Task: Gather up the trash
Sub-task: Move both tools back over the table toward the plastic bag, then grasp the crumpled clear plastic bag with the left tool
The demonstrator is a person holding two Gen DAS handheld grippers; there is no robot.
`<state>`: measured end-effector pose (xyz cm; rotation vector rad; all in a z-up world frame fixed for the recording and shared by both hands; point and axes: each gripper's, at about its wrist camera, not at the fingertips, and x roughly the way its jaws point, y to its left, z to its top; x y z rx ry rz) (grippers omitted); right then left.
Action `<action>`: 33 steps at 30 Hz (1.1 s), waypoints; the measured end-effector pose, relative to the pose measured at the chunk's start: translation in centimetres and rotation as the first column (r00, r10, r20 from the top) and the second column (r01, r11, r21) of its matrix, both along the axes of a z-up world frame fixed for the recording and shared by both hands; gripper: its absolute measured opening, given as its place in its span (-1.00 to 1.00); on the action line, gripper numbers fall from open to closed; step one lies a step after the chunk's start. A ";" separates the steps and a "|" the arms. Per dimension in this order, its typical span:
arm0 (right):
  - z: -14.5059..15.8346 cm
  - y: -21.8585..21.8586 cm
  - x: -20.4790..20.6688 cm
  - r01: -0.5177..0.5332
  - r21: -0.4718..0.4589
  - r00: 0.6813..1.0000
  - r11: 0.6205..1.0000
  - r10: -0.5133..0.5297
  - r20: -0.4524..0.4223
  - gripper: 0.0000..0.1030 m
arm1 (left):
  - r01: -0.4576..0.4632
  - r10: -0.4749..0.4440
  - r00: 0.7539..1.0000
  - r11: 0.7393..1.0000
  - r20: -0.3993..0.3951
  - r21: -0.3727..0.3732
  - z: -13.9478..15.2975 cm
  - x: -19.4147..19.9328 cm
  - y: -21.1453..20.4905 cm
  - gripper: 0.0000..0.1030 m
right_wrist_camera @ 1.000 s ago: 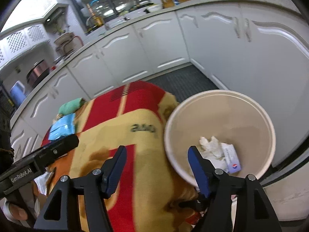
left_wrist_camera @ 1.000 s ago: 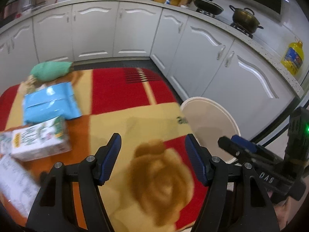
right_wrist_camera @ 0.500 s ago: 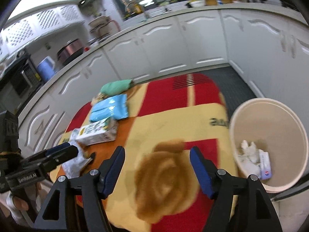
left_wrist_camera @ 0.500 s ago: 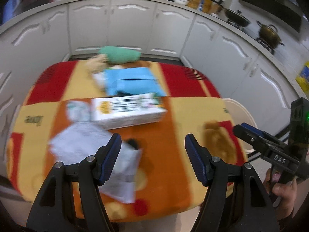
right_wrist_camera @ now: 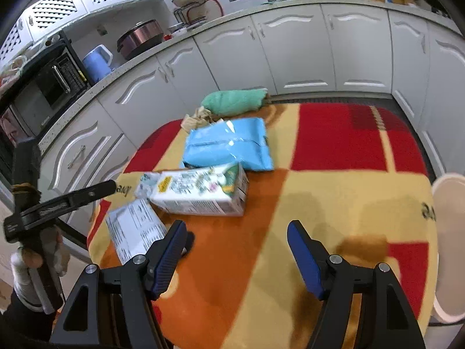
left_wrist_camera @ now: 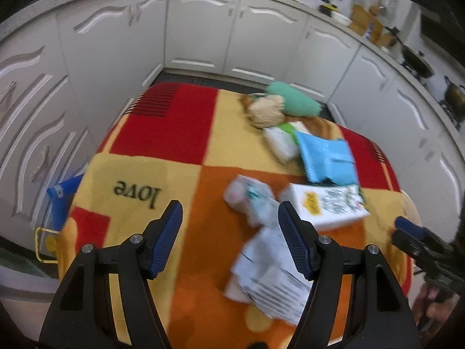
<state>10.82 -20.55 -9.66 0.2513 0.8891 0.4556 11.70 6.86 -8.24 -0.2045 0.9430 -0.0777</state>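
Here, my left gripper [left_wrist_camera: 229, 232] hangs open and empty above the patterned tablecloth [left_wrist_camera: 162, 157]; my right gripper [right_wrist_camera: 237, 250], its jaws just widened, also holds nothing. Just past the left fingertips, slightly right, lies a printed paper sheet [left_wrist_camera: 270, 276]; ahead, a white carton [right_wrist_camera: 197, 192], then a blue packet [right_wrist_camera: 229, 145]. The bin's [right_wrist_camera: 449, 232] rim sits far right.
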 end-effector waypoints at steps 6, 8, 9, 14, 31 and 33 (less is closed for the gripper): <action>0.5 1.8 2.0 -0.025 -0.045 1.000 0.999 0.026 0.009 0.35 | 0.043 -0.044 0.999 0.999 -0.030 -0.019 -1.2 1.9 -0.2 0.31; 0.3 1.7 2.3 -0.025 -0.036 1.000 0.999 0.025 0.000 0.35 | 0.072 -0.073 0.997 0.997 -0.041 -0.016 -1.6 2.5 -0.9 0.31; 0.1 1.7 2.4 -0.024 -0.035 1.000 0.999 0.024 -0.006 0.35 | 0.081 -0.081 0.995 0.997 -0.050 -0.006 -1.9 2.8 -1.1 0.31; -0.4 1.9 2.6 -0.041 -0.032 0.999 0.999 0.040 -0.023 0.35 | 0.091 -0.094 0.991 0.995 -0.099 -0.029 -3.9 5.0 -1.6 0.30; -0.4 3.2 7.8 0.021 -0.090 1.000 0.996 -0.021 -0.009 0.35 | 0.104 -0.107 0.993 0.991 -0.042 -0.079 -2.3 3.8 0.9 -0.60; -1.2 3.4 8.8 0.017 -0.143 0.998 0.990 -0.026 -0.063 0.35 | 0.103 -0.106 0.994 0.991 -0.033 -0.086 -2.0 3.3 1.4 -0.60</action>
